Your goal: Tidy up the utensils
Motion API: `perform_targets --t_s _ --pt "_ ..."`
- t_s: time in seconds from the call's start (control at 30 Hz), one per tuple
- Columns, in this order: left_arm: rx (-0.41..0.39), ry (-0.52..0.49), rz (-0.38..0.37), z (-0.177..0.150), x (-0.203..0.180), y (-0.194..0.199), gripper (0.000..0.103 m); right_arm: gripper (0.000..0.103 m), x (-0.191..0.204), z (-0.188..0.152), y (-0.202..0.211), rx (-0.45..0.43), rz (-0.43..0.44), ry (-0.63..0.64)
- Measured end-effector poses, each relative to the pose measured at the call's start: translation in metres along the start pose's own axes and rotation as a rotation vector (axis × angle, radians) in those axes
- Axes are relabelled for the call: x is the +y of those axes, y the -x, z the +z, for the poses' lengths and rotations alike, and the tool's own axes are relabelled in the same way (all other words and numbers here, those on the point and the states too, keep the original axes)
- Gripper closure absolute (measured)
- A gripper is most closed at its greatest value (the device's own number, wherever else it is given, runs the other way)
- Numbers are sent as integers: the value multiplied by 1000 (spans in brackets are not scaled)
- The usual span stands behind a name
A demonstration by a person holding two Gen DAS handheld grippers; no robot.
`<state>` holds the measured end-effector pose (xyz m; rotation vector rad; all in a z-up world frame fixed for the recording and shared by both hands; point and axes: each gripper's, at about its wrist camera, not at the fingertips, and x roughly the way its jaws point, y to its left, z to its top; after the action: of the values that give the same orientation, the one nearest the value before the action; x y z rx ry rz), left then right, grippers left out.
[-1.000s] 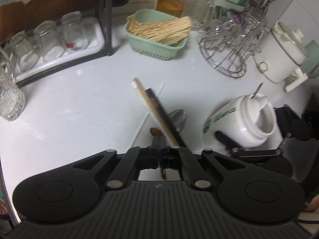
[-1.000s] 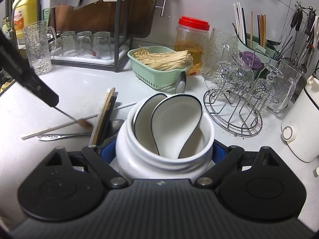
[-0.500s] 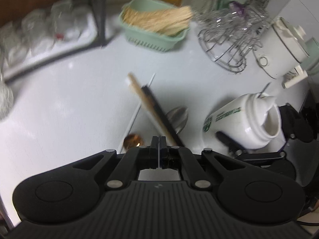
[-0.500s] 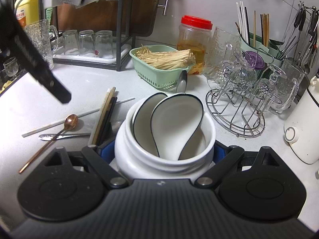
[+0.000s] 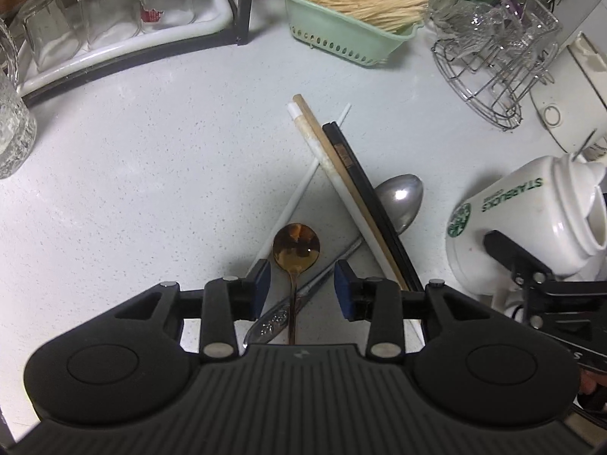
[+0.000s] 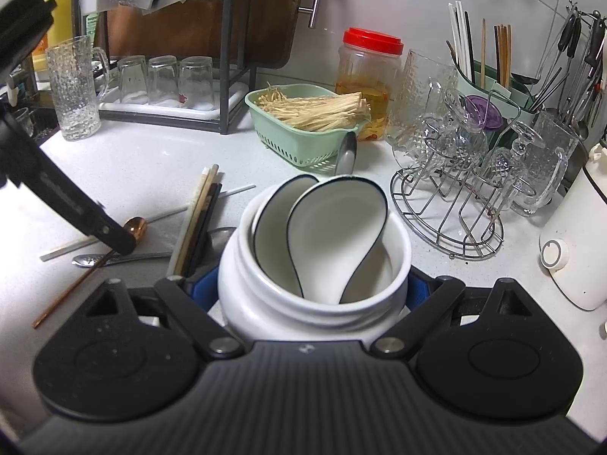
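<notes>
Left hand-held gripper (image 5: pixel 302 284) hovers with fingers apart over the spoon; right hand-held gripper (image 6: pixel 314 288) is clamped on the jar.

On the speckled white table (image 5: pixel 132 174), the copper-coloured metal spoon (image 5: pixel 296 247) lies left of the white Starbucks ceramic jar (image 5: pixel 531 220), its handle running between the spread blue pads. Just right of the spoon, a silver metal spoon (image 5: pixel 400 199) sits under mixed chopsticks (image 5: pixel 353 185). Two white ceramic soup spoons (image 6: pixel 334 235) stand inside the jar.
</notes>
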<state>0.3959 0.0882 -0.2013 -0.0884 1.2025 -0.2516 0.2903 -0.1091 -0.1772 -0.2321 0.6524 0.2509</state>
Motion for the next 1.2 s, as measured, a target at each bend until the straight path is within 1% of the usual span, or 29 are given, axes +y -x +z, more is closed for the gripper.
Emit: perform_targets --t_s 0.07,0.23,0.37,0.43,0.47,0.53,0.63,0.7,0.83,1.0,1.2 --pt "-20 0 11 1 -2 -3 61 9 0 0 0 0 1 3" --pt "-36 5 39 8 -4 -5 61 9 1 0 0 -1 2 5" --pt "-32 -18 89 12 -10 -7 61 9 1 0 0 -1 2 6" --pt "-27 -36 114 13 -14 -8 64 9 1 0 0 0 2 6" --pt "-27 -50 131 13 -16 -9 69 9 1 0 0 -1 2 5" --pt "-26 -66 139 13 -18 -9 70 9 1 0 0 -1 2 5" --pt "-20 -56 120 13 -16 -8 70 9 1 0 0 -1 2 5" --pt "-36 -56 115 11 -17 -2 70 9 1 0 0 0 2 6" --pt "-95 -76 87 11 -27 20 70 9 1 0 -1 0 2 8" --pt "-170 -102 25 9 -47 52 70 9 1 0 -1 0 2 7" --pt "-232 -141 -30 8 -74 77 70 9 2 0 -1 0 0 11"
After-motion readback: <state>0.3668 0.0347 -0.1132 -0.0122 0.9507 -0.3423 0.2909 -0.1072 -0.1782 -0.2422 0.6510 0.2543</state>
